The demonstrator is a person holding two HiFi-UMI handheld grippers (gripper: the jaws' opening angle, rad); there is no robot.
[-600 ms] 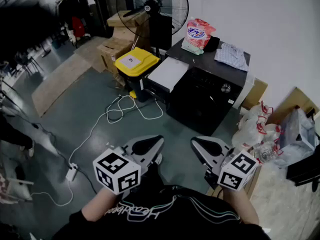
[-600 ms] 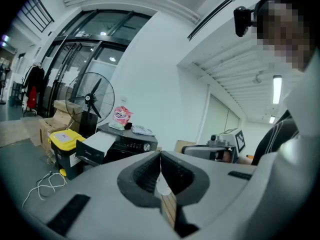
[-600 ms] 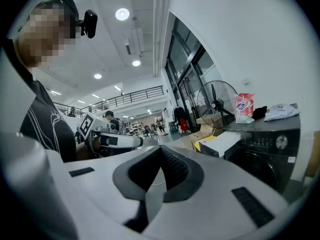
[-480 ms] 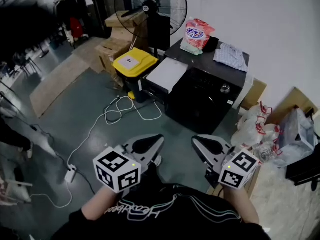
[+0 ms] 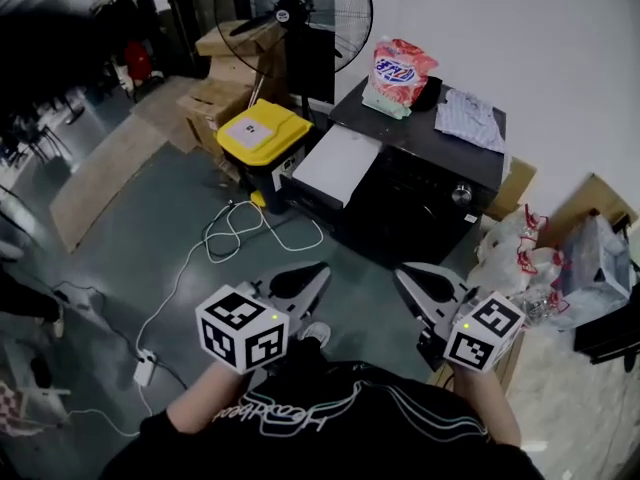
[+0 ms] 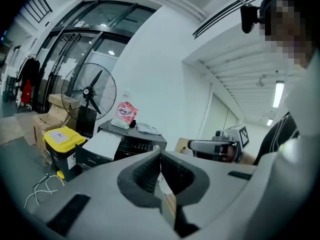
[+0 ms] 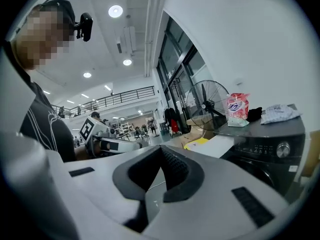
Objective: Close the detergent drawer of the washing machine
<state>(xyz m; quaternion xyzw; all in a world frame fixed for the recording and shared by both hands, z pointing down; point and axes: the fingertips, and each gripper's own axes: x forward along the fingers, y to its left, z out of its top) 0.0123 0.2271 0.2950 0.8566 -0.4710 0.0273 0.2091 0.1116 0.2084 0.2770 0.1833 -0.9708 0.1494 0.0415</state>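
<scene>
Presently, the left gripper [image 6: 160, 156] has its two fingers pressed together at the tips, with nothing between them. The right gripper [image 7: 161, 151] is the same: fingers together, nothing held. Both are carried low, near the person's chest, side by side and apart from each other.

Ahead of both sets of fingers, well apart from them across bare floor, stands the black washing machine [image 5: 420, 203]. Its detergent drawer [image 5: 335, 160] projects from the machine's front on the left gripper's side, its white top showing; neither gripper touches it.

Beyond the fingers, on the machine's lid, lie a pink detergent bag [image 5: 400, 68] and a folded cloth [image 5: 470, 118]. Just beside the drawer, further to the left, stands a yellow-lidded bin [image 5: 262, 133], with a standing fan [image 5: 290, 13] behind it. A white cable [image 5: 240, 233] loops on the floor between the left gripper and the bin. Plastic bags [image 5: 520, 253] lie just outside the right gripper.
</scene>
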